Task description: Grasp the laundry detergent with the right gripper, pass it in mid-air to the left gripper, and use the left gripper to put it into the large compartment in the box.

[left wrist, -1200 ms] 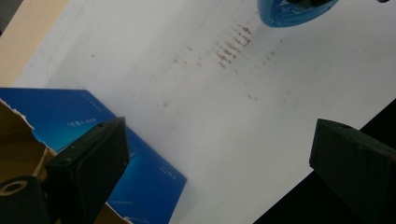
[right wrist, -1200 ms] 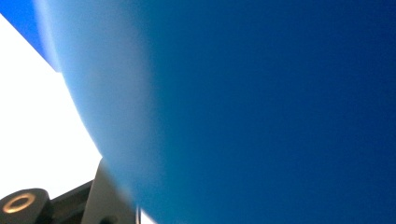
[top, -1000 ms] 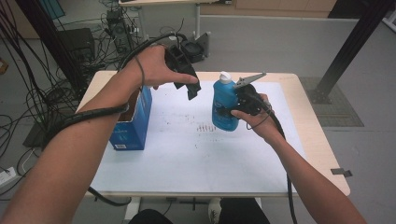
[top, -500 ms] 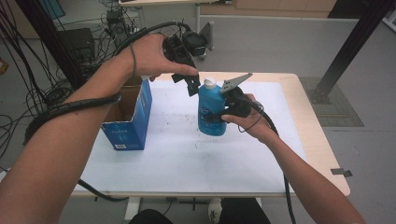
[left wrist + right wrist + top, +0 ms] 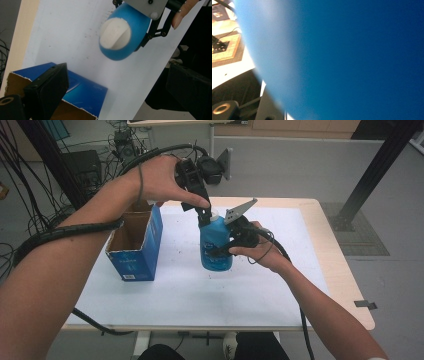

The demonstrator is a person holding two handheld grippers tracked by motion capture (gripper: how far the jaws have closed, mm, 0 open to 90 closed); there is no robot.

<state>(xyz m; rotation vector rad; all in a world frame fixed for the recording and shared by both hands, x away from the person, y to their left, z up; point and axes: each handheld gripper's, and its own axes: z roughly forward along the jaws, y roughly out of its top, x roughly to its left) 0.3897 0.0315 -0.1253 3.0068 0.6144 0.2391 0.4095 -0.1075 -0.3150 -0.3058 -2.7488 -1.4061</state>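
A blue bottle (image 5: 216,247) with a white cap (image 5: 215,218) is held upright just above the white table (image 5: 260,290), near its middle. My right gripper (image 5: 222,249) is shut on the bottle's body from the right. In the right gripper view the bottle (image 5: 349,60) sits close against the lens. My left gripper (image 5: 204,214) points down beside the cap and is open. In the left gripper view its jaws (image 5: 117,72) stand wide apart with the bottle (image 5: 130,40) and its cap (image 5: 115,36) farther off, not between them.
An open blue cardboard box (image 5: 135,245) stands at the table's left, also in the left gripper view (image 5: 82,92). Cables and a dark frame post (image 5: 370,175) lie beyond the far edge. Bare white table surface (image 5: 75,37) lies in front of the bottle.
My right gripper has carried the bottle leftward toward the table's middle. The left hand has risen and come over beside the bottle's cap.
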